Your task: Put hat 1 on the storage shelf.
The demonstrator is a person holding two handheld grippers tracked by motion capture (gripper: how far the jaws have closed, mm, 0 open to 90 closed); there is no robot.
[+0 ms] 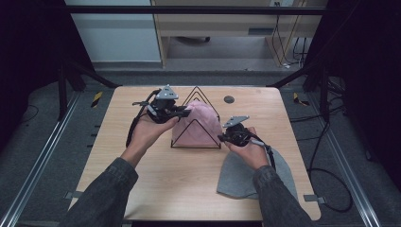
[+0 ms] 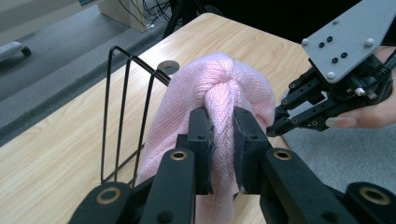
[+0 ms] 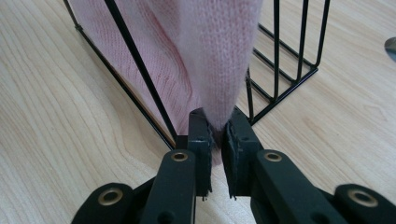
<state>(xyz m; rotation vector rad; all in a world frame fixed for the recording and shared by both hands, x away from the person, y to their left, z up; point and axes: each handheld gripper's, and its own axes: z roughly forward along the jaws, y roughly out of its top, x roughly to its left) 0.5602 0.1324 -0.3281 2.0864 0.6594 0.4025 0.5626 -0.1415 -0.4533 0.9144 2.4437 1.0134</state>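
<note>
Item: pink knit hat [image 1: 196,124], draped over the black wire rack [image 1: 196,141] at mid-table. We hold it with both tools: left gripper [image 2: 223,140] pinched on a gathered fold near the crown, right gripper [image 3: 215,135] clamped on the hem by the rack's foot. Advice: we lower both ends evenly, keeping the knit clear of the wires. Grey hat [image 1: 236,177] lies near the right hand.

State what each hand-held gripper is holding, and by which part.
Both hold the pink knitted hat: the left hand-held gripper pinches a fold near its top, the right hand-held gripper its lower edge.
</note>
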